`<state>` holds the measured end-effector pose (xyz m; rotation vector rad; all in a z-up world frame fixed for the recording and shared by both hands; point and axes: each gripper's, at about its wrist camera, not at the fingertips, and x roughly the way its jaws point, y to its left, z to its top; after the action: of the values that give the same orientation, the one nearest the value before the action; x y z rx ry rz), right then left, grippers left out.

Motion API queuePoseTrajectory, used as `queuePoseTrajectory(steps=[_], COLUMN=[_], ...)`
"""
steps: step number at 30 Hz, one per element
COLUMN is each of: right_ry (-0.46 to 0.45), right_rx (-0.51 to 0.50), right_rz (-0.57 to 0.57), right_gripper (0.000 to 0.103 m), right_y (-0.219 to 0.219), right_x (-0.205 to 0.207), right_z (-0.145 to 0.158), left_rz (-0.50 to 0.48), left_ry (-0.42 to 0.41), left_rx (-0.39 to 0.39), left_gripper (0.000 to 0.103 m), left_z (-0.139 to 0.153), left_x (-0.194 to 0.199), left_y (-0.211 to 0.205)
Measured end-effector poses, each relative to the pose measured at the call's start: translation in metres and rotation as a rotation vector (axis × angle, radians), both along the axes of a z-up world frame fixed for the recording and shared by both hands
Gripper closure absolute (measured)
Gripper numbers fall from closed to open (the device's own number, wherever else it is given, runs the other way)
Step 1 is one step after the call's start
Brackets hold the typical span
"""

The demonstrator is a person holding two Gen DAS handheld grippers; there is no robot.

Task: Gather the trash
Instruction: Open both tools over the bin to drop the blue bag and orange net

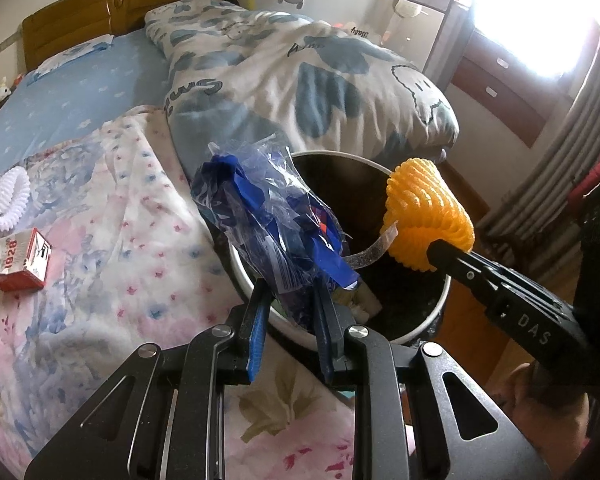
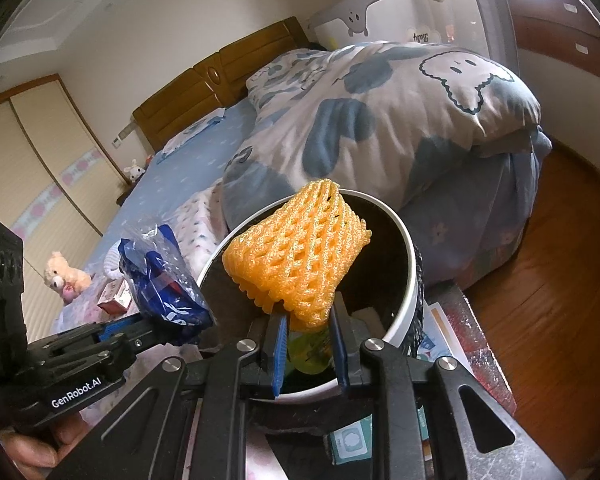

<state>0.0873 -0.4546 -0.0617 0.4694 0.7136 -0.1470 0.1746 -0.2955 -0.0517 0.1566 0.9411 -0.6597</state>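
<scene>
A round white trash bin (image 1: 436,312) with a dark inside stands beside the bed; it also shows in the right wrist view (image 2: 404,280). My left gripper (image 1: 290,300) is shut on a crumpled blue and clear plastic wrapper (image 1: 268,216) and holds it over the bin's near rim. My right gripper (image 2: 308,320) is shut on an orange foam fruit net (image 2: 300,252) and holds it above the bin's opening. The net (image 1: 428,212) and the right gripper (image 1: 440,248) also show in the left wrist view. The wrapper (image 2: 164,276) and the left gripper (image 2: 136,324) show in the right wrist view.
On the floral blanket (image 1: 100,240) lie a red and white small box (image 1: 18,260) and a white coiled ring (image 1: 10,196). A rolled quilt (image 1: 300,68) lies behind the bin. Some trash lies inside the bin (image 2: 308,356). Wooden floor (image 2: 560,280) lies to the right.
</scene>
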Motion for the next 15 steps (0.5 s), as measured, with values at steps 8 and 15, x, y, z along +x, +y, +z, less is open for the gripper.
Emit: queuePoseTrajectory(steps=[8,15], right_ry=[0.008,0.02], right_rx=[0.002,0.007], right_rz=[-0.002,-0.007], right_gripper=[0.081,0.08], right_y=[-0.005,-0.012], right_x=[0.004,0.008], right_z=[-0.001,-0.004], left_rz=[-0.009,-0.015], left_ry=[0.008,0.025], left_rx=[0.01,0.013], left_gripper=[0.083,0.078], left_z=[-0.004,-0.006], left_x=[0.002,0.006], left_y=[-0.006,-0.01])
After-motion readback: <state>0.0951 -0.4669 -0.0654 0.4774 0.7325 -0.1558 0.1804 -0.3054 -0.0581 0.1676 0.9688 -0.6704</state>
